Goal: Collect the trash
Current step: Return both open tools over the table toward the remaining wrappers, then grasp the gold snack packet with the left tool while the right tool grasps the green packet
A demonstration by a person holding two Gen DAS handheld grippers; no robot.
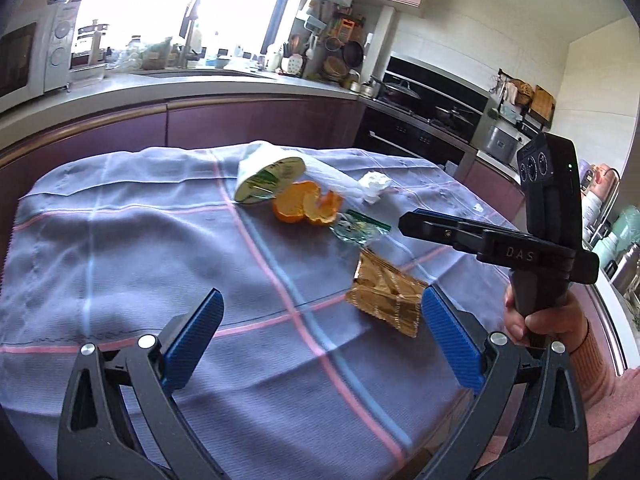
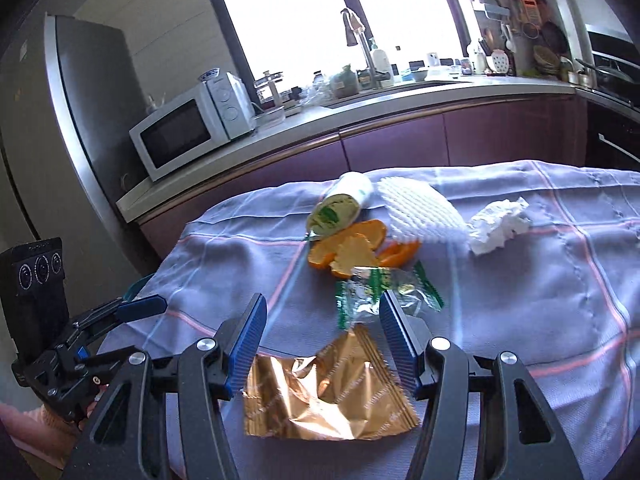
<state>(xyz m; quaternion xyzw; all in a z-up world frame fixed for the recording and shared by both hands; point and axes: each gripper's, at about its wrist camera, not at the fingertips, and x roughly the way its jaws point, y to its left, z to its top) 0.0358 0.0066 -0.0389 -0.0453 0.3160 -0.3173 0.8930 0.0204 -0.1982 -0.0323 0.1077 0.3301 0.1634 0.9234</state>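
Right gripper [image 2: 322, 326] spread wide, gold wrapper [image 2: 326, 390] lying between its fingers; left gripper [image 1: 320, 328] spread over bare tablecloth [image 1: 120, 280].

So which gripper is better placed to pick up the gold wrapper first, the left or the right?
Probably the right. In its own view the right gripper is open with the gold wrapper lying directly between and below its fingers. The left gripper is also open, but the wrapper sits off toward its right finger.

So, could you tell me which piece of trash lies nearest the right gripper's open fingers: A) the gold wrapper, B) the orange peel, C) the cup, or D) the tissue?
A: the gold wrapper lies right below the open right gripper, with the others farther off.
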